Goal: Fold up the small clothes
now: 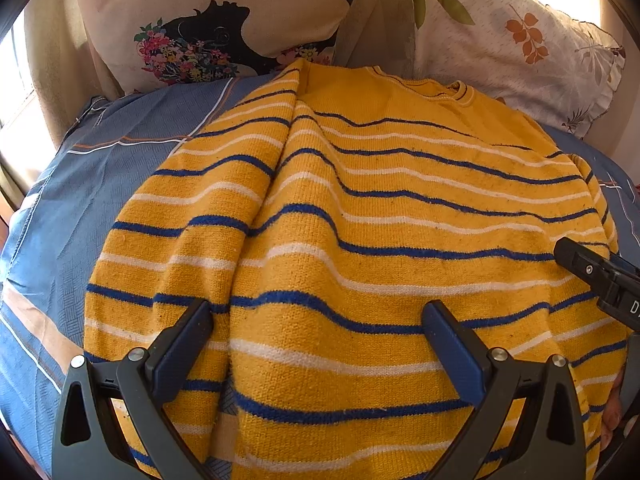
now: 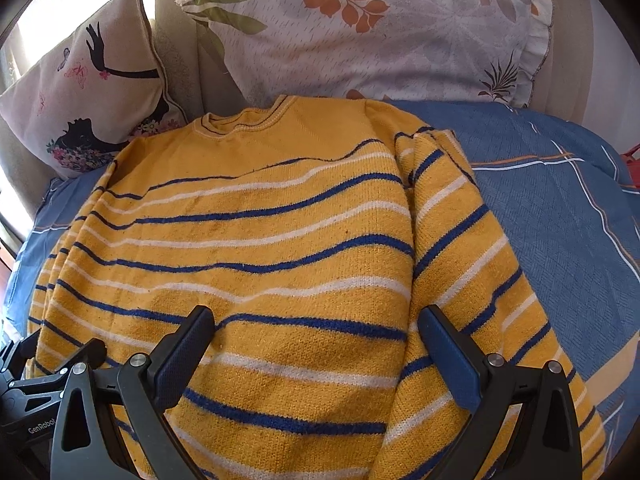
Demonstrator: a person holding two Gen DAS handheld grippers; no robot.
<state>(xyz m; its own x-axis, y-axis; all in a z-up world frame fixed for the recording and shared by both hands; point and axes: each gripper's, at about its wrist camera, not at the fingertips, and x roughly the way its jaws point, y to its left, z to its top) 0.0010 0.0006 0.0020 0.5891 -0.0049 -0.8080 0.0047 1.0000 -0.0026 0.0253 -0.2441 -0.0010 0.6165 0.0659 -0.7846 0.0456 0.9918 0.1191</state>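
A yellow sweater (image 1: 380, 208) with blue and white stripes lies flat on the blue bedsheet (image 1: 120, 168), collar toward the pillows. Its sleeves lie along its two sides. My left gripper (image 1: 316, 312) is open, its fingers spread above the sweater's lower left part, holding nothing. My right gripper (image 2: 316, 316) is open above the sweater's (image 2: 260, 240) lower right part, near the right sleeve (image 2: 460, 248), holding nothing. The right gripper's tip (image 1: 580, 264) shows at the right edge of the left wrist view. The left gripper's body (image 2: 32, 396) shows at the lower left of the right wrist view.
A pillow with a black silhouette and flowers (image 1: 208, 28) stands at the back left. A leaf-print pillow (image 2: 380, 32) stands at the back right. The blue bedsheet (image 2: 560, 220) extends to the right of the sweater. A beige headboard is behind the pillows.
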